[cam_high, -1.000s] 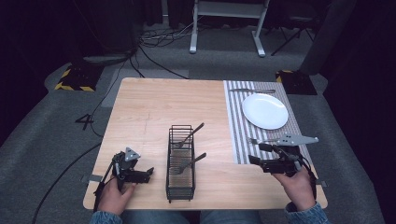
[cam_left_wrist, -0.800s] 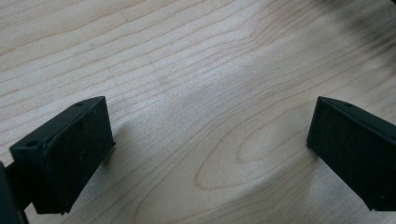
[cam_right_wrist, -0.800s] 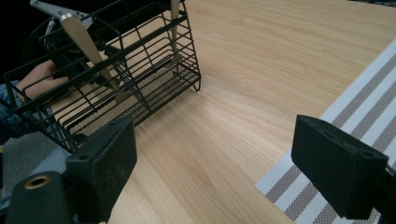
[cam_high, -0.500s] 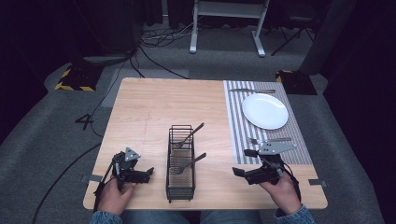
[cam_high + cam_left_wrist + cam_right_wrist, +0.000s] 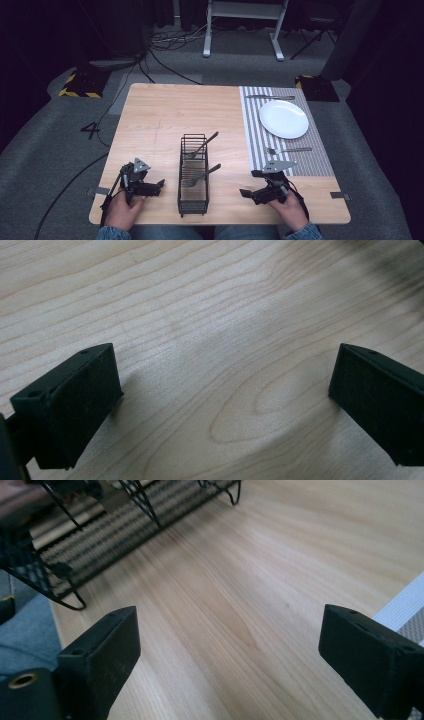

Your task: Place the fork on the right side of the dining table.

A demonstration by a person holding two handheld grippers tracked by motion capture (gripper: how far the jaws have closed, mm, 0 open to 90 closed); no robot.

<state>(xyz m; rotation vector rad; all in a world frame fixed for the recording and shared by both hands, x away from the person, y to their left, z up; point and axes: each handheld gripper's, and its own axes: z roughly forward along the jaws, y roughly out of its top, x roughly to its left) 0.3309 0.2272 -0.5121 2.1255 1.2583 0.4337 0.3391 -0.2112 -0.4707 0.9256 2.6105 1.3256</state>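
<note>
A black wire basket (image 5: 193, 176) stands at the table's near middle with two forks (image 5: 202, 145) leaning in it. My left gripper (image 5: 158, 186) rests low over bare wood to the basket's left, its jaws wide apart and empty (image 5: 225, 390). Right of the basket, my right gripper (image 5: 248, 183) points toward it, open with nothing between its jaws (image 5: 227, 645). The basket's wire foot and mesh floor (image 5: 75, 545) lie ahead of the right gripper at the upper left. A white plate (image 5: 283, 118) sits on a striped placemat (image 5: 255, 135).
A fork (image 5: 290, 149) lies on the placemat in front of the plate and a knife (image 5: 270, 97) behind it. The placemat's edge (image 5: 400, 611) is at the right gripper view's right side. Cables and a stand leg (image 5: 207, 30) lie on the floor beyond the table.
My right gripper has moved left and nearer to the table's front edge, off the placemat's corner onto bare wood beside the basket. The left gripper has stayed put.
</note>
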